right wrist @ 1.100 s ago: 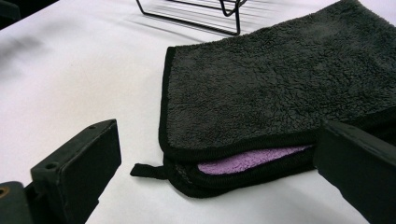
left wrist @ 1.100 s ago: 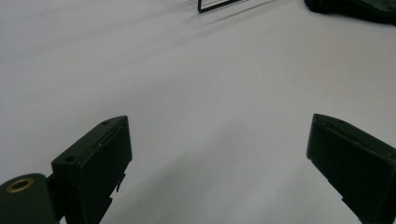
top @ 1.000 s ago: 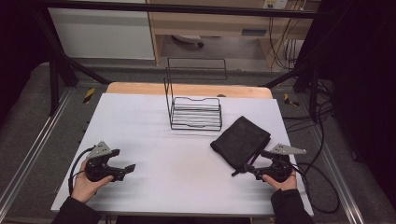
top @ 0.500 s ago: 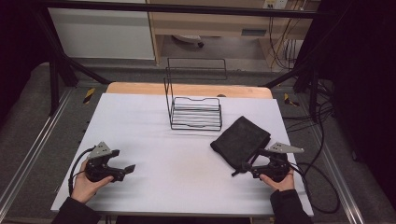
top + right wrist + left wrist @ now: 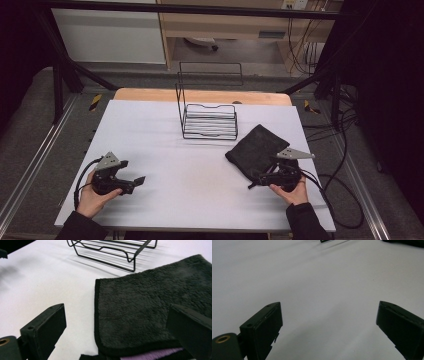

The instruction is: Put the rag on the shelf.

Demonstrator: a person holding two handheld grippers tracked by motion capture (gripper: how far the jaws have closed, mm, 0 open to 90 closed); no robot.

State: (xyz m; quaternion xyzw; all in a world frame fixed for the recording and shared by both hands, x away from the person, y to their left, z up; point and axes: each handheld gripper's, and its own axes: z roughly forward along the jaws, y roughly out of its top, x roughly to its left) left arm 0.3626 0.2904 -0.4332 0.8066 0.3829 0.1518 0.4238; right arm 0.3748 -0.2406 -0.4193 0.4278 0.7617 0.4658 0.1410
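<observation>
From the high view, I see the dark towel (image 5: 257, 152) lying flat on the white table (image 5: 165, 145), just in front and to the right of the wire rack (image 5: 209, 121). My right gripper (image 5: 256, 183) sits at the towel's near edge, its tip beside the hem, held in my right hand (image 5: 292, 189). My left gripper (image 5: 136, 183) rests well apart from the towel, far off to its left on bare tabletop, in my left hand (image 5: 92, 200).

In the left gripper view, I have both jaws spread wide with nothing between them. A sliver of the towel (image 5: 404, 242) shows at the top right corner.

In the right gripper view, my jaws stand wide apart. The towel (image 5: 152, 305) lies between and ahead of them, its bound corner pointing toward the rack (image 5: 112, 250) beyond. A strip of purple fabric (image 5: 150, 355) peeks from under the towel's near hem. I cannot tell whether the jaws touch the cloth.
</observation>
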